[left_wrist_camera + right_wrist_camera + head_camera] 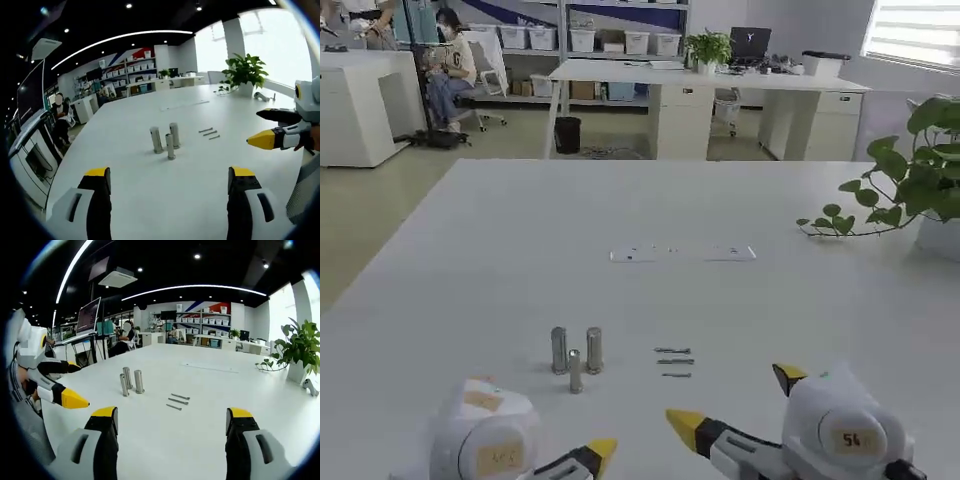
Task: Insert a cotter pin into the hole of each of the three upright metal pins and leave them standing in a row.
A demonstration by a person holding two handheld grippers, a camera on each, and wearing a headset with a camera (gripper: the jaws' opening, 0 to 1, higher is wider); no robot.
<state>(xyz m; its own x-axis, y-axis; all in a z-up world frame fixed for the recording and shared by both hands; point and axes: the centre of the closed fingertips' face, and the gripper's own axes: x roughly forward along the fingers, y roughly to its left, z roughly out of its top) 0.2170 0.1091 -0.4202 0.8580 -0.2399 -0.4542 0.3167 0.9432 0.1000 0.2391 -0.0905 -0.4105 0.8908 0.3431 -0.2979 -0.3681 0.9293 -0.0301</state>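
Finds the three cotter pins lying flat just right of the upright metal pins, long axes crosswise, ahead of the empty, wide-open right gripper, nearer than the equally open left gripper.

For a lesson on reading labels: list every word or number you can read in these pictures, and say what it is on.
"56", second digit unsure: sticker on the right gripper.
Too blurred to read: label on the left gripper.
Nothing else is legible.
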